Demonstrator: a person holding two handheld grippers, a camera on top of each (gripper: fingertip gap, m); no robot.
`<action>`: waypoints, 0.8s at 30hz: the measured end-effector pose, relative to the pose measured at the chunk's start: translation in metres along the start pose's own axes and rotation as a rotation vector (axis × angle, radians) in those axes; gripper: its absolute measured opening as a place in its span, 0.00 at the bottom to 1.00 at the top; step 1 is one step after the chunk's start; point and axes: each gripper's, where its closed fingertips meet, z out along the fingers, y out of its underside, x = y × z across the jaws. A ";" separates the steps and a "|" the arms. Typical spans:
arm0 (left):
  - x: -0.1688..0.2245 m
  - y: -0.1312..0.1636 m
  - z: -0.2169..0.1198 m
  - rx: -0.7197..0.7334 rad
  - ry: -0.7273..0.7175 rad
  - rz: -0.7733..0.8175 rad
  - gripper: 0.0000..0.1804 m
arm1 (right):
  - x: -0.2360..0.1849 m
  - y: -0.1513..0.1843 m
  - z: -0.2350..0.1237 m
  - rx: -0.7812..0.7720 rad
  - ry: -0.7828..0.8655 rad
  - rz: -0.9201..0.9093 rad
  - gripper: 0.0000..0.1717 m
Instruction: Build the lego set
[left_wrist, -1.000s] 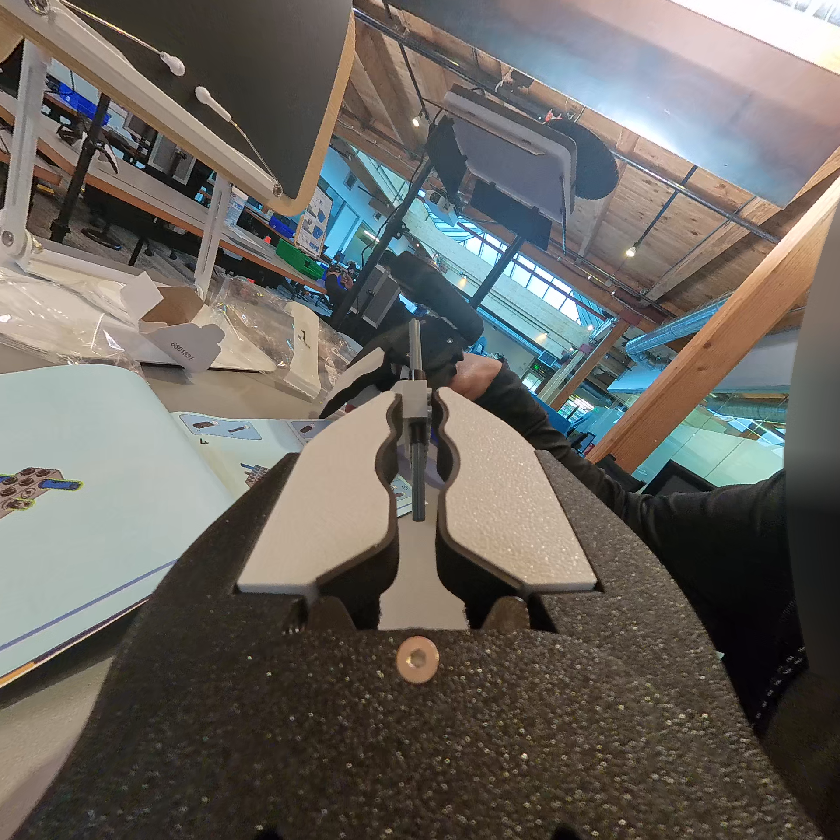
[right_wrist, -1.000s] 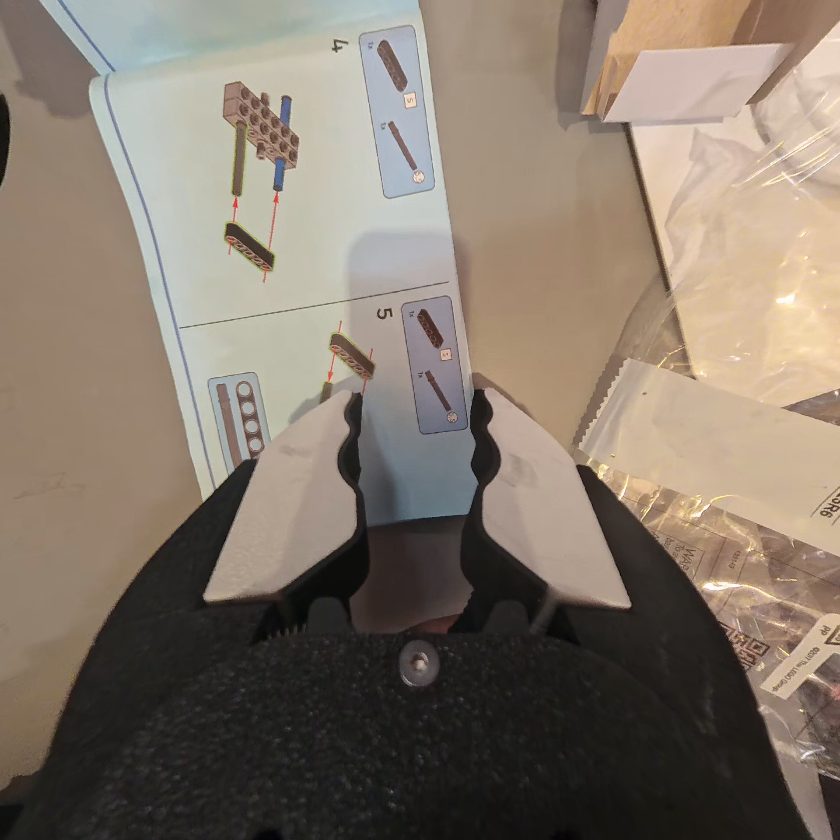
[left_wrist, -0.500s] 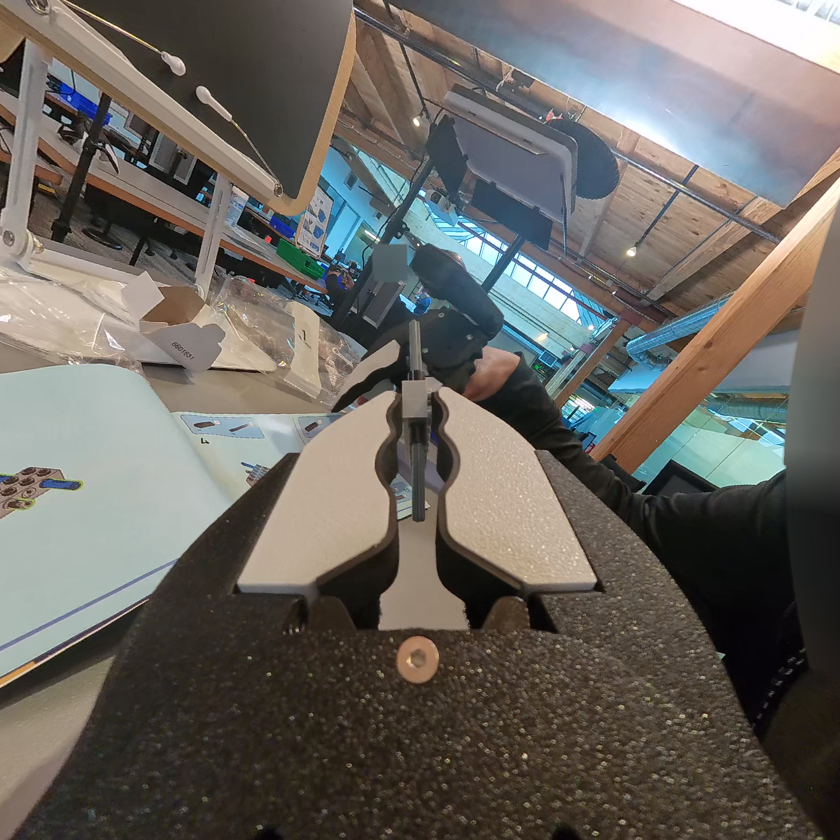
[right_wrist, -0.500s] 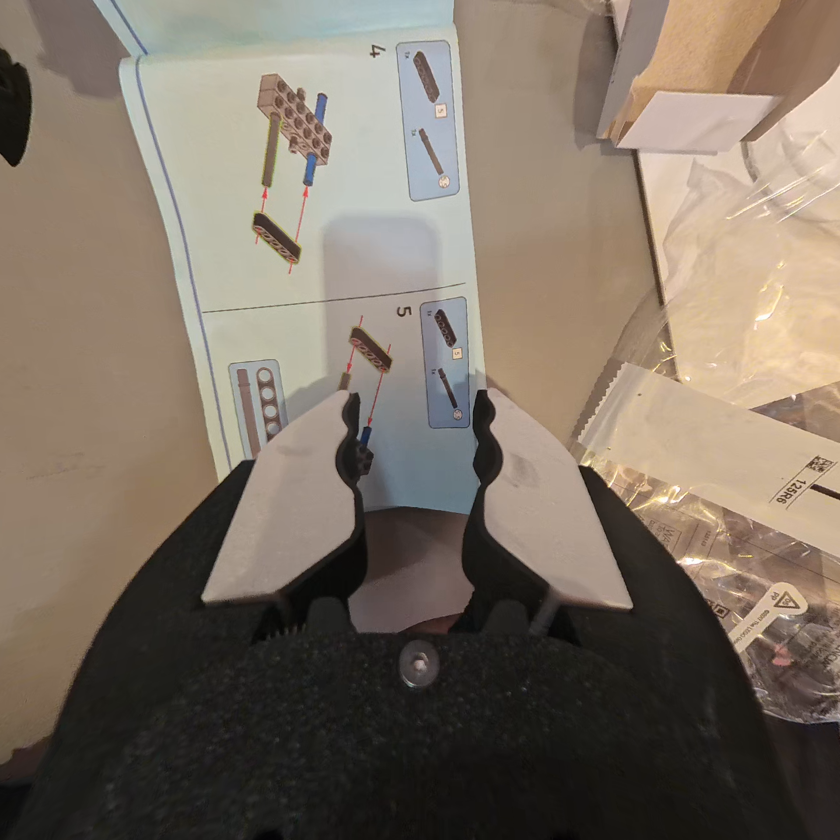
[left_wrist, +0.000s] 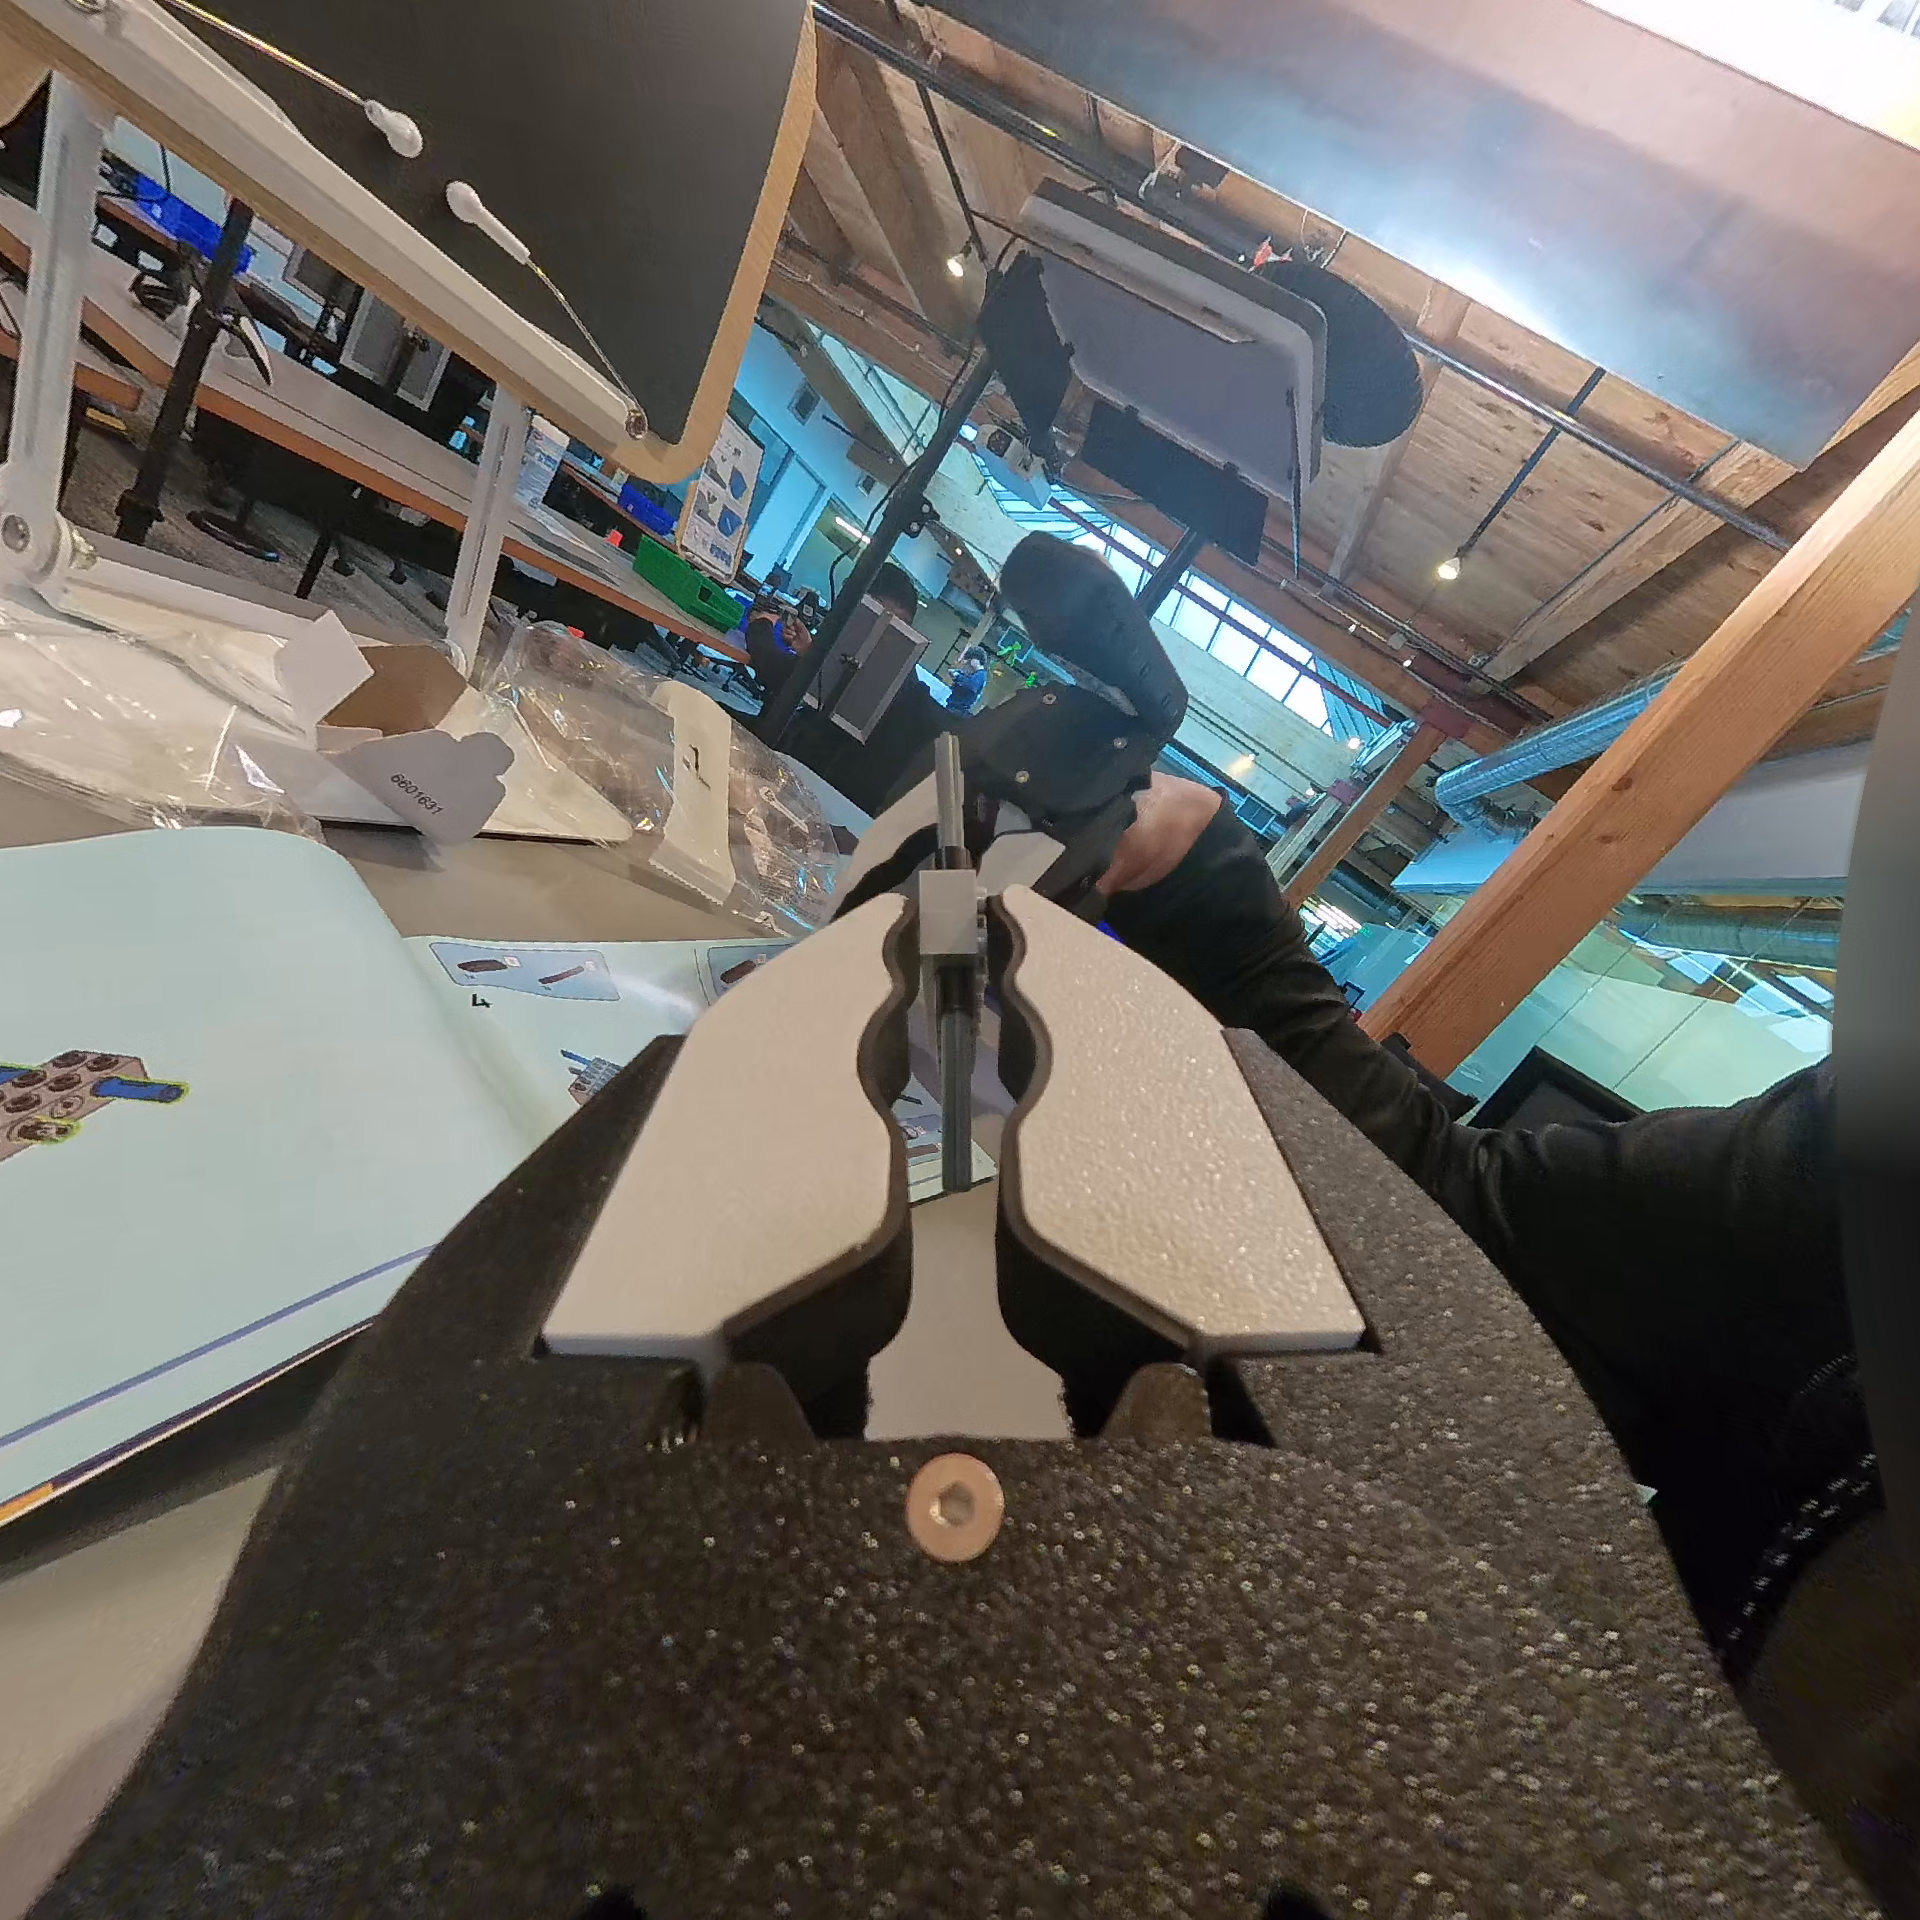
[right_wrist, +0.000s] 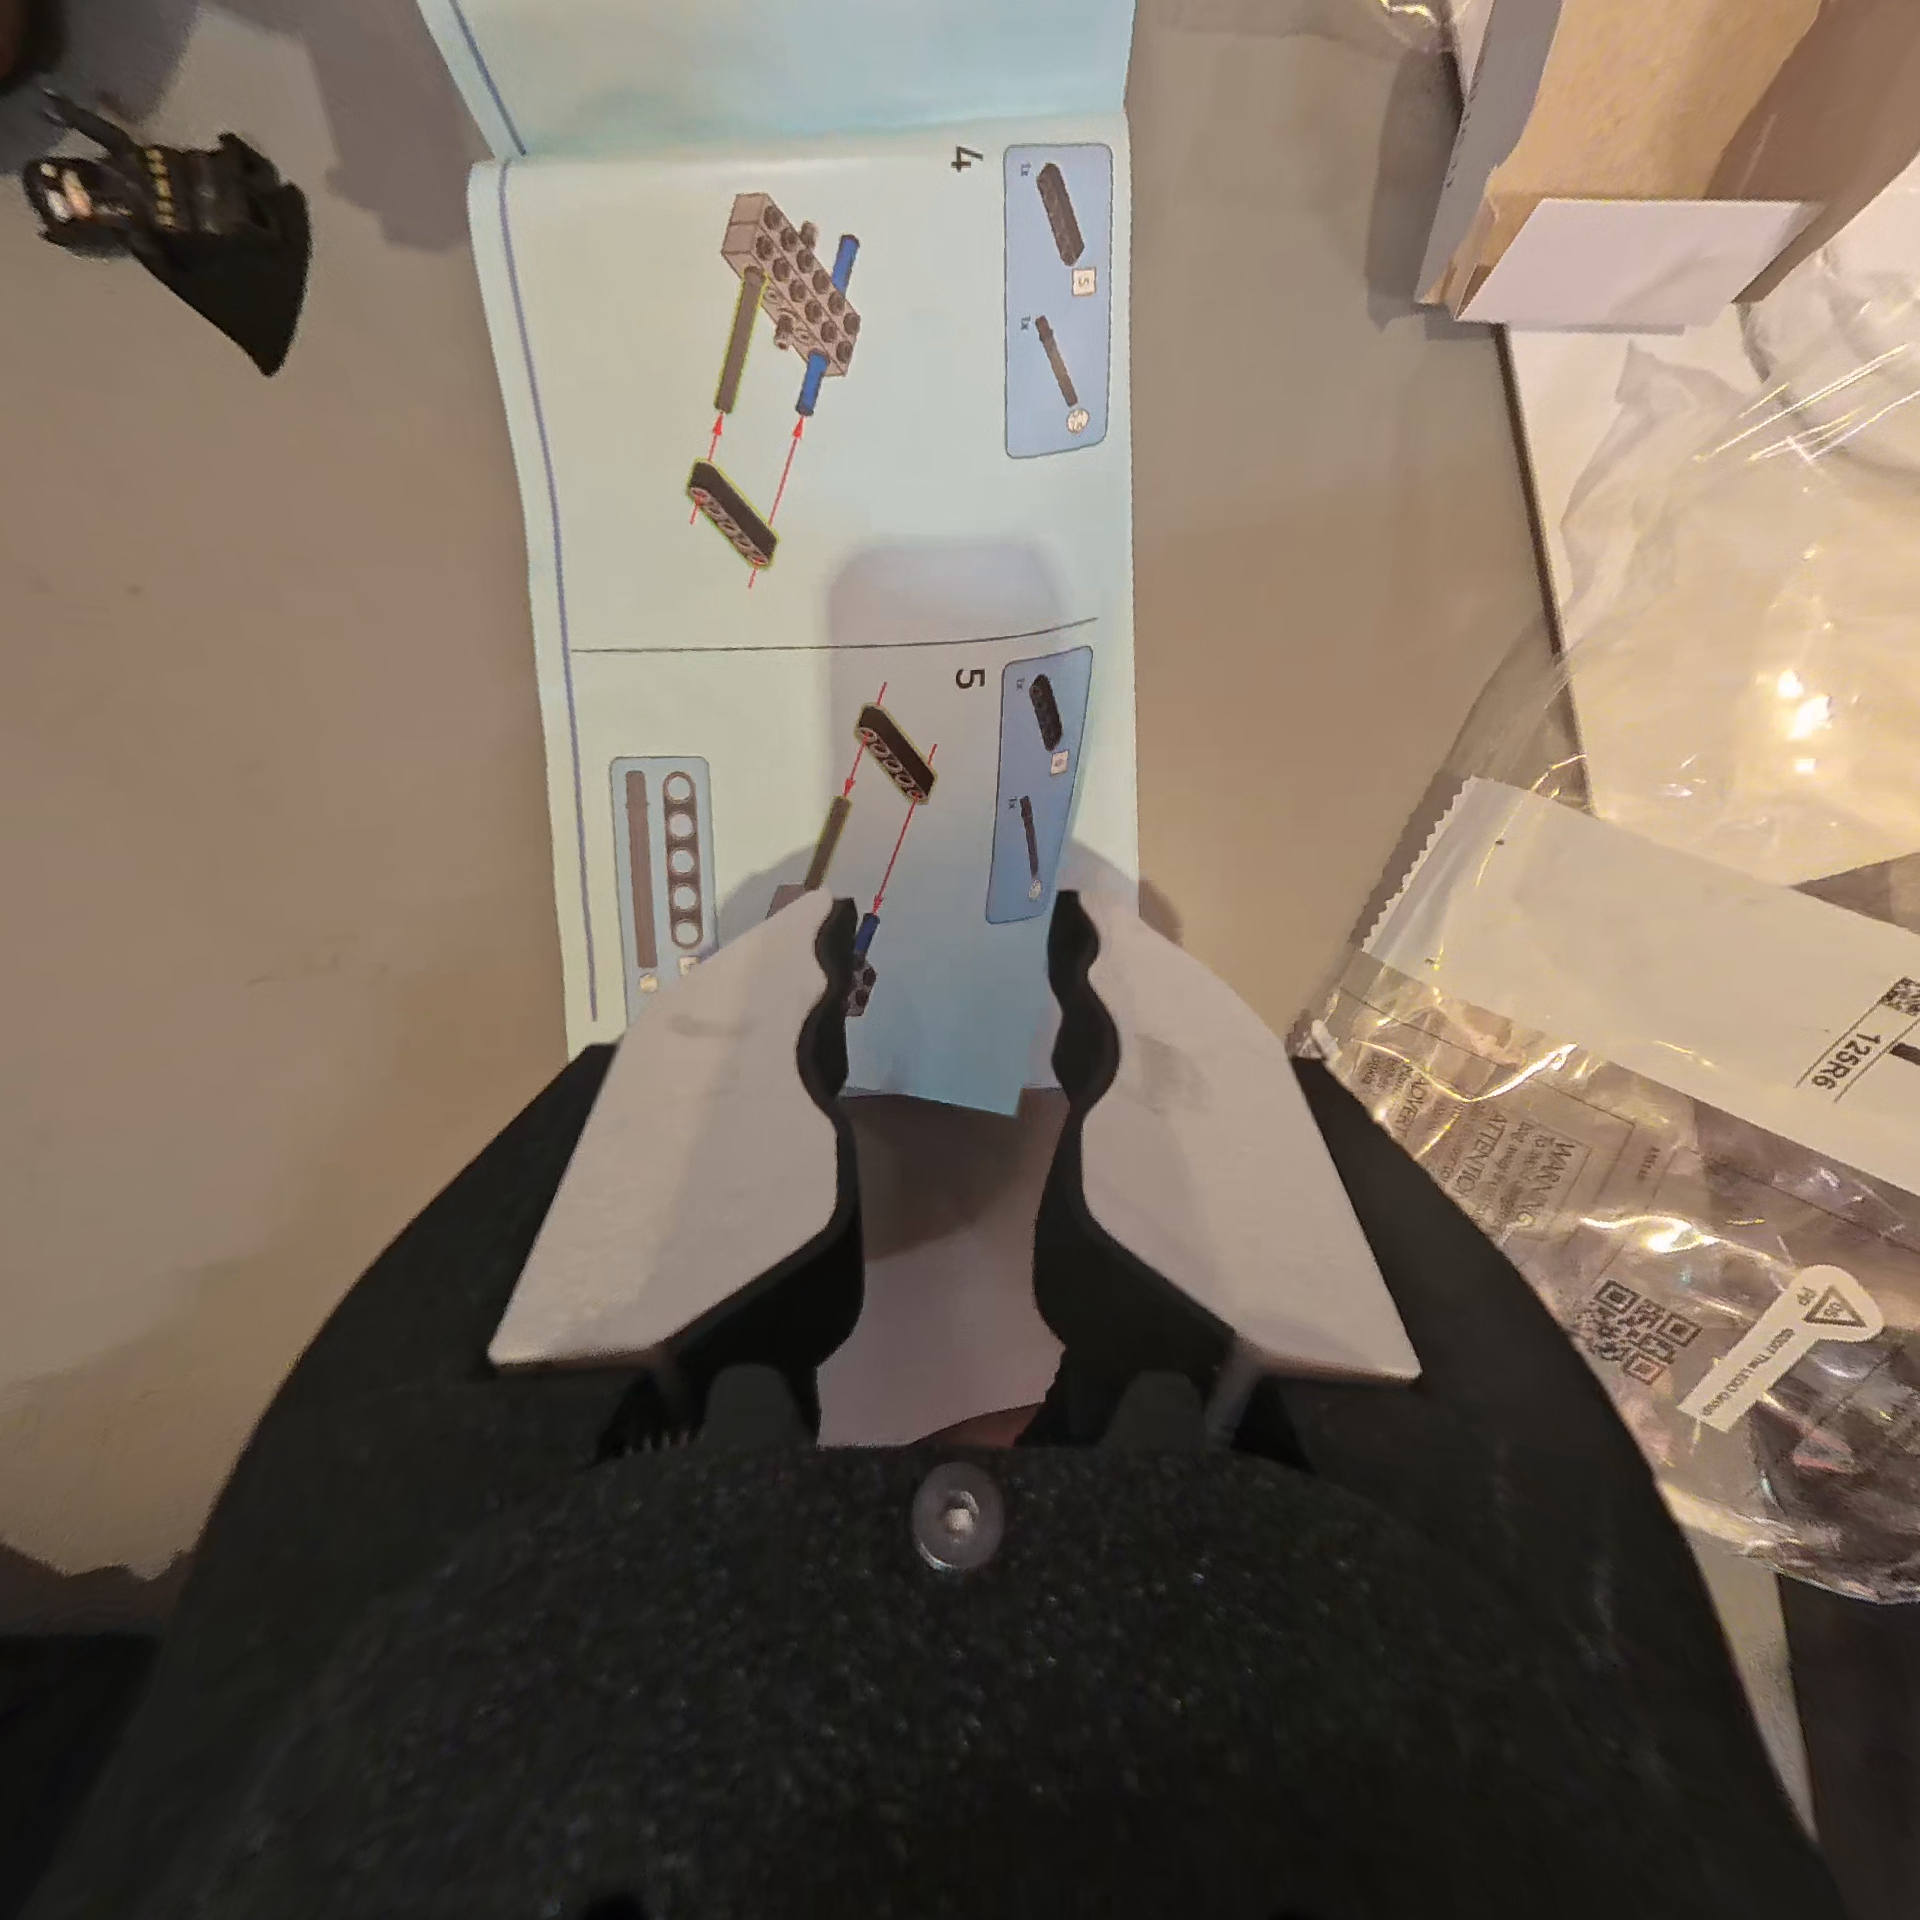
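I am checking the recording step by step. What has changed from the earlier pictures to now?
The right gripper has risen away from the booklet: in its view the page now looks smaller and shows more. Its fingers stand open with nothing between them, as before. In the left view it rose and came nearer. The left gripper did not move and still clamps the grey brick with its rod.

Open gripper (right_wrist: 951, 935), instruction booklet (right_wrist: 831, 436), plastic bags (right_wrist: 1662, 1091)

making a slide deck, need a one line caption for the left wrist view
Left tongs clamp a grey brick with a grey axle through it, above an open instruction booklet.
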 end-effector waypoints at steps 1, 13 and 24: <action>0.000 0.000 0.000 0.000 0.000 0.000 0.07 | -0.002 0.000 -0.002 0.009 -0.013 0.002 0.20; 0.000 0.001 0.001 -0.005 -0.003 0.005 0.07 | -0.016 0.002 -0.017 0.096 -0.123 0.017 0.16; 0.001 0.002 0.001 -0.011 -0.004 0.011 0.07 | -0.022 0.012 -0.015 0.147 -0.093 0.086 0.19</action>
